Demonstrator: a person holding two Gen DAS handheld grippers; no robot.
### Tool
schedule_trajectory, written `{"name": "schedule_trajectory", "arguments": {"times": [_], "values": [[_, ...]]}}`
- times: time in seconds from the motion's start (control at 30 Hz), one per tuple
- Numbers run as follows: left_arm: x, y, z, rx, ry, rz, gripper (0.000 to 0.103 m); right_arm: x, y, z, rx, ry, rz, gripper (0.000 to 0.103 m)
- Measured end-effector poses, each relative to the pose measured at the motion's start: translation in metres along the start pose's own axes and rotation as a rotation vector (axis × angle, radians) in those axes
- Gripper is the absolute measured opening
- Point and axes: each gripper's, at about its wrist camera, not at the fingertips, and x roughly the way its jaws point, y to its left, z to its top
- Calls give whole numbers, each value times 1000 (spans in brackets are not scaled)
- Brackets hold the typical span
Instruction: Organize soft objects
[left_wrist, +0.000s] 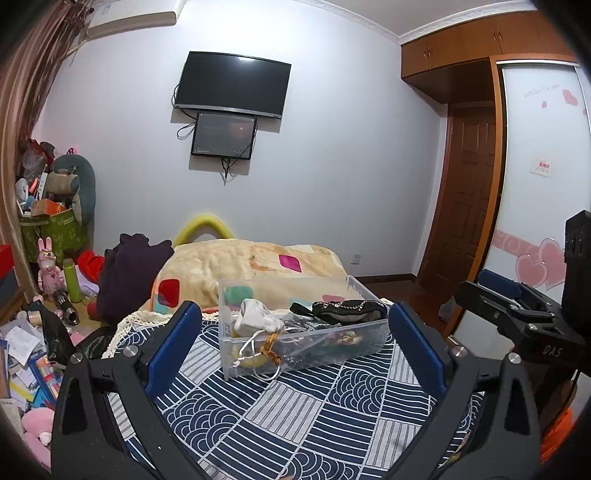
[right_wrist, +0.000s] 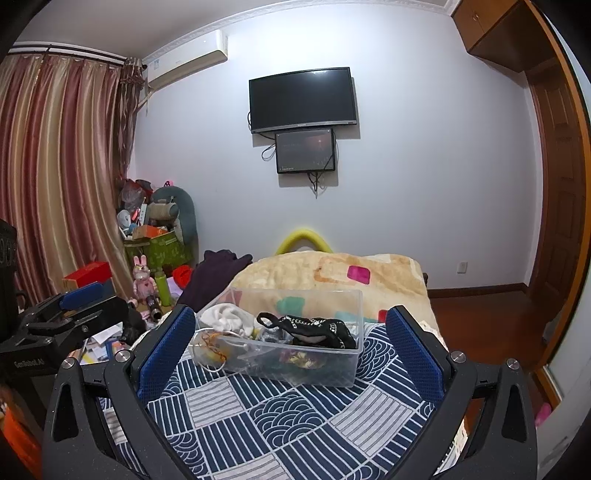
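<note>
A clear plastic bin (left_wrist: 314, 341) stands on the blue patterned bedspread (left_wrist: 288, 417). It holds a white soft pouch (left_wrist: 256, 319), a black chained bag (left_wrist: 347, 308) and small items with cords. The bin also shows in the right wrist view (right_wrist: 295, 363), with the white cloth (right_wrist: 229, 317) and the black bag (right_wrist: 317, 330). My left gripper (left_wrist: 291, 314) is open and empty, short of the bin. My right gripper (right_wrist: 291, 317) is open and empty, also short of the bin. Each gripper shows at the other view's edge.
A beige blanket (left_wrist: 251, 266) lies behind the bin, with a dark purple garment (left_wrist: 129, 273) at its left. Toys, boxes and papers (left_wrist: 40, 332) crowd the floor left of the bed. A wardrobe (left_wrist: 535, 184) and door stand at the right.
</note>
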Motion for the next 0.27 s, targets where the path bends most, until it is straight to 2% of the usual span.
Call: {"name": "schedule_trajectory", "arguments": {"times": [0.27], "values": [[4,0,-1,0,21,4,102,0,1,-1,0,6,2,103]]}}
